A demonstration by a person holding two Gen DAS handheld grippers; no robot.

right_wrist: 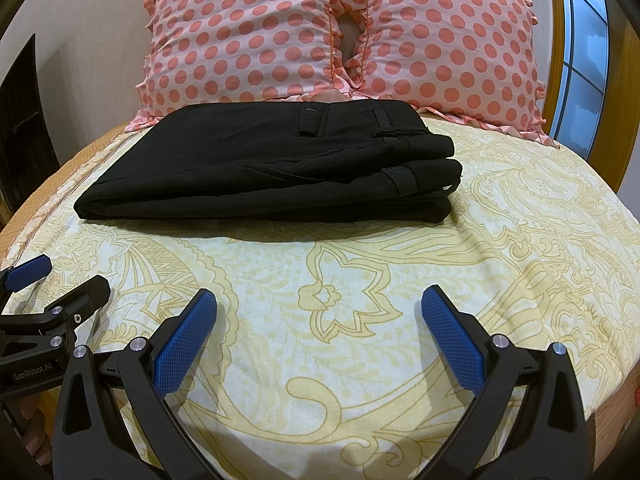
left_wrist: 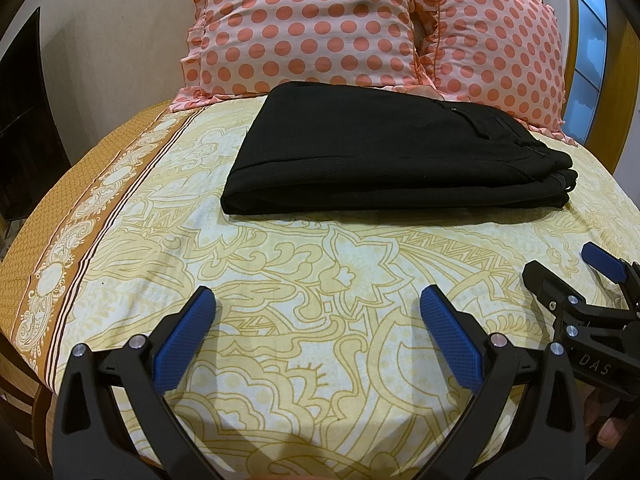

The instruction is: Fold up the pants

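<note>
Black woven cloth — the pants (right_wrist: 264, 168) lie folded in a thick stacked rectangle on the bedsheet (right_wrist: 360, 280), just before the dotted pillows (right_wrist: 340, 32). We judge them soft and limp, fairly light, prone to slide layer over layer. Our left gripper (left_wrist: 318, 316) and right gripper (right_wrist: 319, 316) hover near the bed's front with jaws spread wide, holding nothing. For any further fold we'd pinch the waistband end — through all layers at once.
</note>
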